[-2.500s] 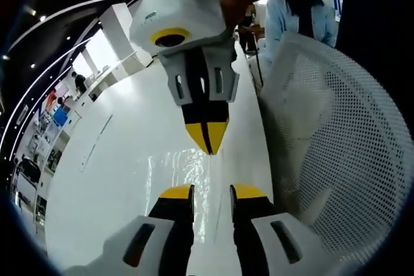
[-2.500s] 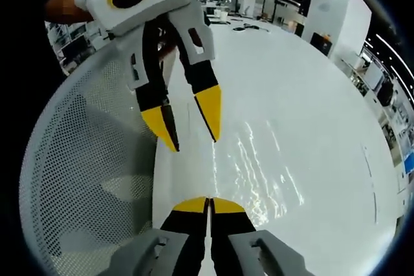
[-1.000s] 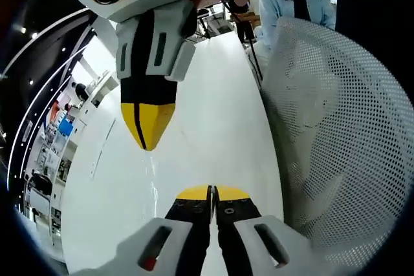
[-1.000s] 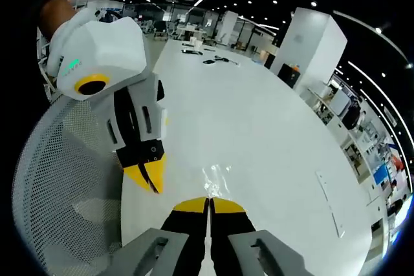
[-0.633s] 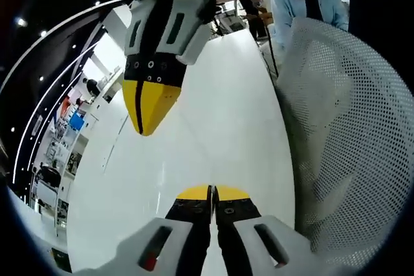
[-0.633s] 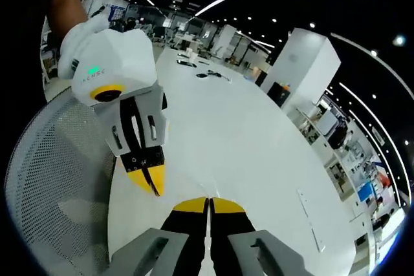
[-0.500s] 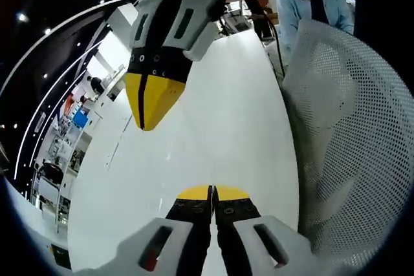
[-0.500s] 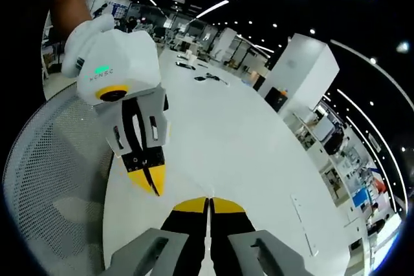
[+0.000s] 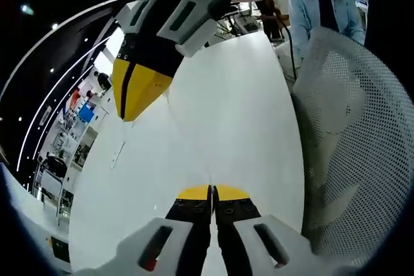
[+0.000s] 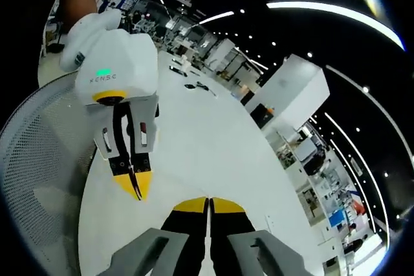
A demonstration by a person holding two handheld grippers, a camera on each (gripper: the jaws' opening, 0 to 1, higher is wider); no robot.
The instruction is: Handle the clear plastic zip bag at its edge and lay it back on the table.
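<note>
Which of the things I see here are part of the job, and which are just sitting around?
Part of the job: left gripper, shut; right gripper, shut; zip bag, a faint clear edge stretched between them; white table.
Just around: mesh chair; person in a blue shirt; small dark items far down the table.

open-plan office or showroom-type hall, big and dark-ceilinged. long white table (image 10: 213, 153) running far back with small items on it, white mesh office chair (image 9: 352, 153) at its side, rows of ceiling spotlights and light strips (image 10: 336, 8), white block pillar (image 10: 294, 92), desks with screens (image 9: 81, 114) along the walls, a person standing (image 9: 326, 4) at the table's far end.
</note>
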